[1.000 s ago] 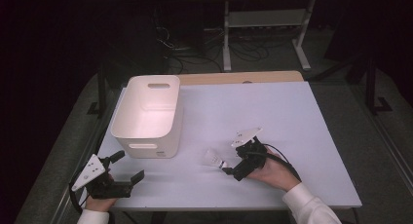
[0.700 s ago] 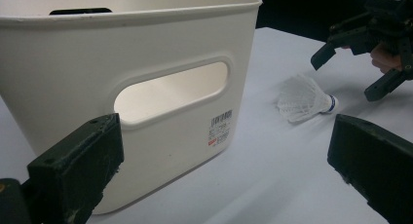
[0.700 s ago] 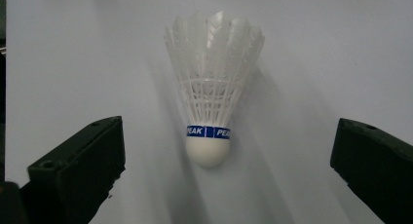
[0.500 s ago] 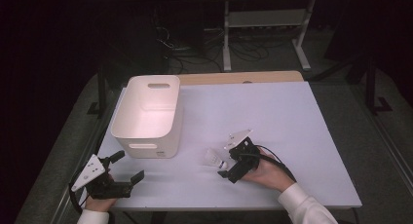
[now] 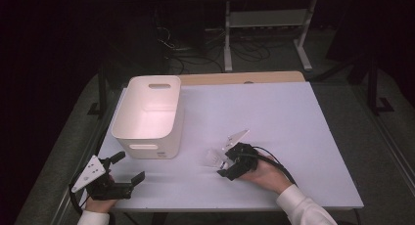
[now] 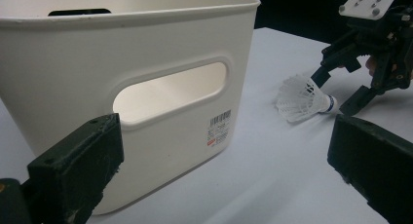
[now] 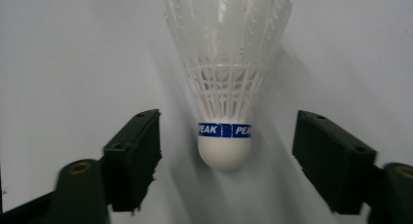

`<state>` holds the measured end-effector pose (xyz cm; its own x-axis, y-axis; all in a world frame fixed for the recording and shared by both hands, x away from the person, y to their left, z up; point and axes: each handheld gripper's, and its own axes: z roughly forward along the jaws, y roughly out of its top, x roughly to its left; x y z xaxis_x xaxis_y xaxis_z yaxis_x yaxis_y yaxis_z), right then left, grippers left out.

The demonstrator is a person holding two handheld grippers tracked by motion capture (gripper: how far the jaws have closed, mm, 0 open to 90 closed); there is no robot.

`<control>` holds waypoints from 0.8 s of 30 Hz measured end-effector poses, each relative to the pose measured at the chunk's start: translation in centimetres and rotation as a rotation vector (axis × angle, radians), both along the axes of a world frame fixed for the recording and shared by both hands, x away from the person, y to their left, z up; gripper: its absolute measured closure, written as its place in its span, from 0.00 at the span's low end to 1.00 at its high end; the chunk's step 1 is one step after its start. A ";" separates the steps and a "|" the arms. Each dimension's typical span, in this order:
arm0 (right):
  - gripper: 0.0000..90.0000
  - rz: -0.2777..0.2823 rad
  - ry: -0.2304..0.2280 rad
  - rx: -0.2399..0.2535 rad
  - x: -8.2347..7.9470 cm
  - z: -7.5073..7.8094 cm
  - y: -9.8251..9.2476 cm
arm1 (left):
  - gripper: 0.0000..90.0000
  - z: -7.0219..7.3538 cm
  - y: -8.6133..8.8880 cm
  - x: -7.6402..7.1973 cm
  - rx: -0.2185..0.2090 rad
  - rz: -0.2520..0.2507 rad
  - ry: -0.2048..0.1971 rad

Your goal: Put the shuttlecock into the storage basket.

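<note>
Room: dark all around, with a white table (image 5: 293, 117) lit in the middle and a metal stand and cables behind it.
Bin: a white plastic bin (image 5: 147, 115) stands on the table's left half, open and with nothing visible inside, handle slot facing you.
Left gripper: your left gripper (image 5: 128, 169) rests at the table's near left corner, level, pointing at the bin wall, jaws spread wide with nothing between them.
Shuttlecock: a white shuttlecock (image 7: 226, 83) lies on its side just right of the bin, cork end toward your right hand, blue band around it.
Right gripper: your right gripper (image 5: 226, 166) lies low over the table, aimed along the shuttlecock. Its jaws have just been closing and stand about half open, 1 on each side of the cork, neither touching it yet.
Risk 1: the cork is round, so an off-centre squeeze could squirt it out forward.
Risk 2: pinching further up would crush the thin skirt.
Risk 3: jaw tips so low could scrape the table.
</note>
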<state>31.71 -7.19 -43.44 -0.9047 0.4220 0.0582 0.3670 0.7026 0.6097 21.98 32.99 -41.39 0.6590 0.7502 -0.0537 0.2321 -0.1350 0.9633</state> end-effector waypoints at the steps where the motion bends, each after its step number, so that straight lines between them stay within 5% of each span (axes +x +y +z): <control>1: 0.35 -0.003 -0.004 0.001 0.0 0.0 0.0 | 0.00 0.0 0.0 0.0 0.001 0.000 0.000; 3: 0.46 0.012 0.002 0.009 -0.1 0.1 0.0 | 0.00 0.0 0.0 0.0 0.002 -0.001 -0.001; 15: 0.70 0.025 0.007 -0.013 0.2 -0.1 0.0 | 0.00 0.0 0.0 0.0 0.002 -0.002 0.000; 24: 0.71 -0.009 0.040 0.022 0.3 0.7 -0.4 | 0.00 0.0 0.0 0.0 0.001 -0.002 0.001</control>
<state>31.99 -7.60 -42.76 -0.8977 0.4282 0.1039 0.3977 0.6858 0.6095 21.95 33.03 -41.36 0.6605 0.7490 -0.0535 0.2326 -0.1363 0.9630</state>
